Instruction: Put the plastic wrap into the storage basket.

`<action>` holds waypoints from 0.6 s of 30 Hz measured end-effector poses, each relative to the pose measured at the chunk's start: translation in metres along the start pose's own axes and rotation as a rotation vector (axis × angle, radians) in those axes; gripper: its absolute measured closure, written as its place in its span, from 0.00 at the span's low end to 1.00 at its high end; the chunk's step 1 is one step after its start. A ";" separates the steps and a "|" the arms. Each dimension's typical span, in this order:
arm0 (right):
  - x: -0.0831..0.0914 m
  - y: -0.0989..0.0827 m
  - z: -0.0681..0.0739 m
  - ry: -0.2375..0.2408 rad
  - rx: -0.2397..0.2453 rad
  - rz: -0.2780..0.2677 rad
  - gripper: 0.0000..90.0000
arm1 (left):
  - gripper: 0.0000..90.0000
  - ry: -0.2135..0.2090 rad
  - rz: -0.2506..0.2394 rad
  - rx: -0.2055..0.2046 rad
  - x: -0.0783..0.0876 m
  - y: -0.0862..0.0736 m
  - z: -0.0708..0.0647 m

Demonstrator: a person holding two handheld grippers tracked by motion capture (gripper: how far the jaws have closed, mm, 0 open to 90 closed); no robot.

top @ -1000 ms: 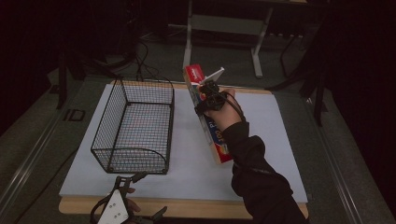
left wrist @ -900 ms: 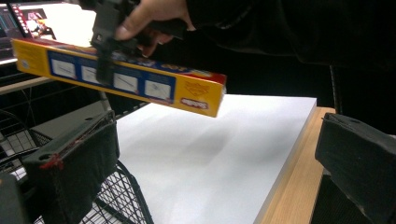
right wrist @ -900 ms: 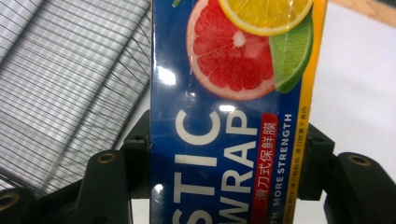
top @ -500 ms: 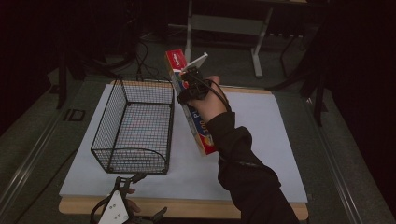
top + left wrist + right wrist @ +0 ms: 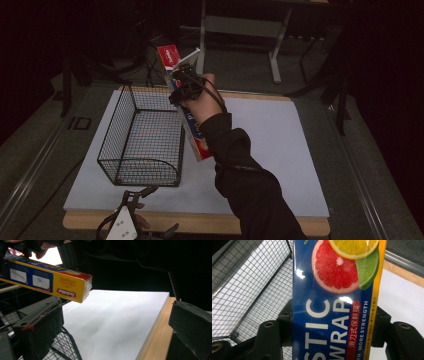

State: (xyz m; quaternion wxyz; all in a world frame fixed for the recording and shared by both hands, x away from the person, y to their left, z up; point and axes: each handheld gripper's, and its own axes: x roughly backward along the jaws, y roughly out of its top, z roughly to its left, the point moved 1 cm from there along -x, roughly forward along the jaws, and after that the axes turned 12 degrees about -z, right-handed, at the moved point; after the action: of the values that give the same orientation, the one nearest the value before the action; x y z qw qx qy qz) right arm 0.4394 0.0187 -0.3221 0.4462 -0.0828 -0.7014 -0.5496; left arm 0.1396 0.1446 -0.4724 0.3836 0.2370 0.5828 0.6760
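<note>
A long blue, yellow and red plastic-wrap box hangs tilted in the air along the right rim of a black wire basket, which looks empty. My right gripper is shut on the box near its raised far end. In the right gripper view the box is clamped between both jaws of that gripper, with the basket's mesh to its left. My left gripper rests at the table's near edge. In its own view this gripper stands open around nothing, with the box's end above it.
A white board covers the wooden table, with bare room right of the box. The basket stands on its left half. A metal frame stands on the dark floor beyond the table's far edge.
My right hand has carried the box up and to the left, from the middle of the board to the basket's right rim. The left gripper has stayed put.
</note>
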 end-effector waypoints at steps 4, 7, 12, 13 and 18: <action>-0.003 0.007 0.010 -0.006 0.015 -0.010 0.44 | 0.00 -0.010 -0.002 0.002 0.000 0.000 -0.001; -0.006 0.012 0.017 -0.008 0.021 -0.017 0.44 | 0.00 -0.012 -0.005 0.003 0.000 0.000 -0.001; -0.012 0.020 0.029 0.011 0.022 -0.021 0.44 | 0.00 -0.014 -0.006 0.002 -0.001 0.001 -0.002; -0.013 0.021 0.031 0.015 0.024 -0.023 0.44 | 0.00 -0.016 -0.005 0.001 -0.002 0.000 -0.002; -0.020 0.028 0.044 0.034 0.026 -0.029 0.44 | 0.00 -0.020 -0.005 0.000 -0.002 0.000 -0.002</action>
State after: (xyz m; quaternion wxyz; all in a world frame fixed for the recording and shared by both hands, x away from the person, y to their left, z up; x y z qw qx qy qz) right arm 0.4446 0.0741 -0.3172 0.4510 -0.0577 -0.7021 -0.5480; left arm 0.1388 0.1417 -0.4722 0.3910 0.2424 0.5796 0.6726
